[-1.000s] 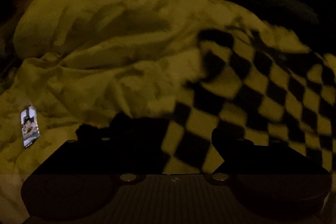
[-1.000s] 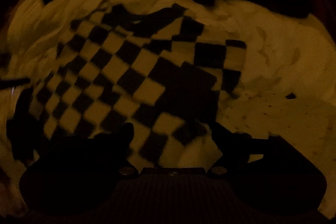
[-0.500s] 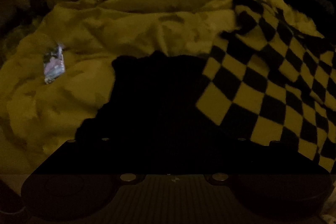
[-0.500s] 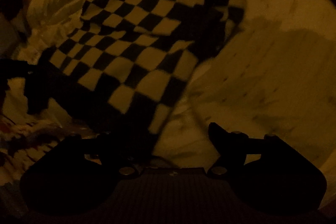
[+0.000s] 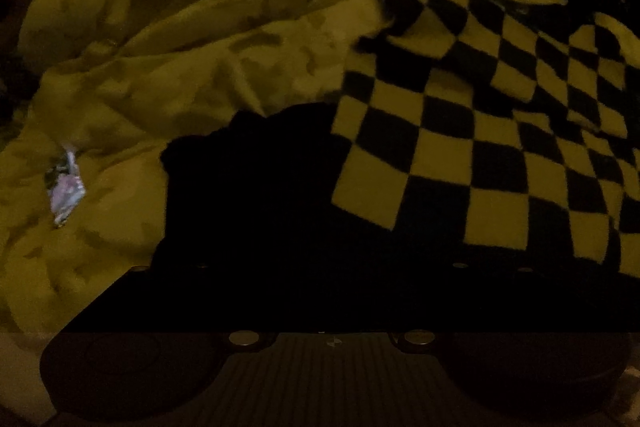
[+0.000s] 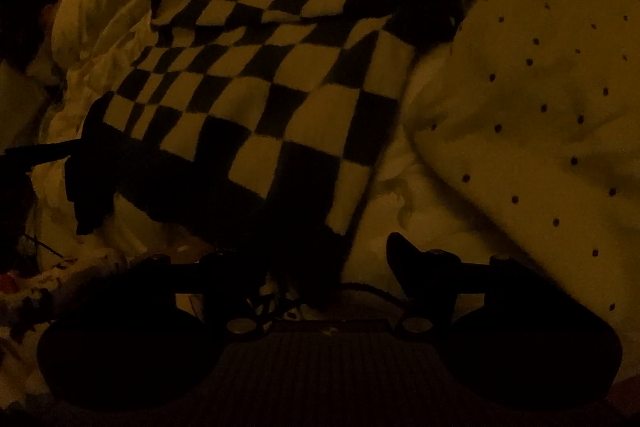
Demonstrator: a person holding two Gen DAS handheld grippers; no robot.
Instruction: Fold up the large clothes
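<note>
Very dim. Checkered garment [image 6: 256,75] lies on rumpled pale bedding [image 5: 168,39]. Its dark hem fills the left gripper [image 5: 332,267]; grip can't be told. Right gripper [image 6: 320,259] spread w/ the corner hanging btwn its fingers.

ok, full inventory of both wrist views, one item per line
checkered garment: 1, black and pale check, spread over the bedding, dark hem toward both tools.
rumpled bedding: 1, pale, yellowish in this dim light, beneath the garment.
dotted fabric: 1, pale with small dark dots, right of the garment.
small printed item: 1, whitish, on the bedding at left; too blurred to identify.
left tool: lost against dark cloth, state unclear.
right tool: right finger clear of the cloth, apparently open.
</note>
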